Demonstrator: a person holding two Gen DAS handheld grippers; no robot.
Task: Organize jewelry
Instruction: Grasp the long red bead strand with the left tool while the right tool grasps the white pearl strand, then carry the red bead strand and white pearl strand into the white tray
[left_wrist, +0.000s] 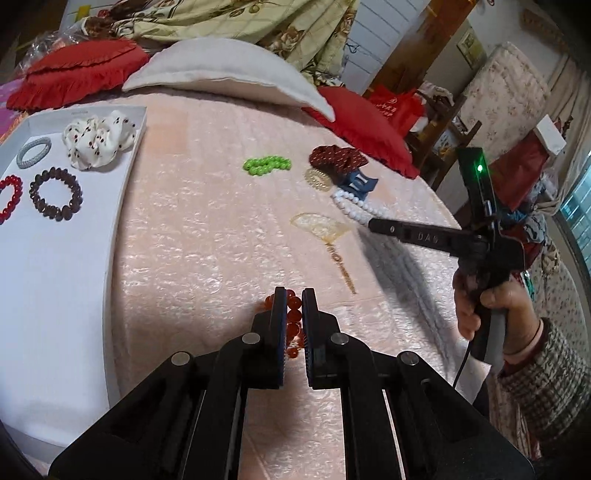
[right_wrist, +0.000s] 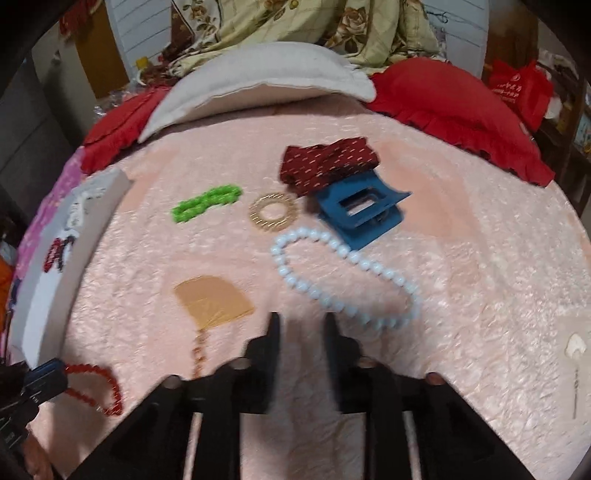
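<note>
My left gripper (left_wrist: 294, 295) is shut on an orange-red bead bracelet (left_wrist: 293, 317), low over the pink bedspread; the bracelet also shows in the right wrist view (right_wrist: 107, 384). A white tray (left_wrist: 55, 258) at left holds a dark bead bracelet (left_wrist: 55, 195), a red bracelet (left_wrist: 9, 199), a silver bangle (left_wrist: 33, 152) and a white scrunchie (left_wrist: 98, 138). My right gripper (right_wrist: 301, 321) is open and empty, hovering just short of a white pearl necklace (right_wrist: 332, 280). Loose on the bed lie a green bracelet (right_wrist: 207, 203), a gold ring (right_wrist: 273, 212), a blue claw clip (right_wrist: 360, 214), a maroon scrunchie (right_wrist: 328, 164) and a fan-shaped amber pendant (right_wrist: 214, 301).
A white pillow (right_wrist: 258, 81) and red cushions (right_wrist: 461, 110) lie at the head of the bed. A small white item (right_wrist: 574, 350) lies at the right of the bedspread. The bed's right edge drops off to cluttered furniture (left_wrist: 436, 122).
</note>
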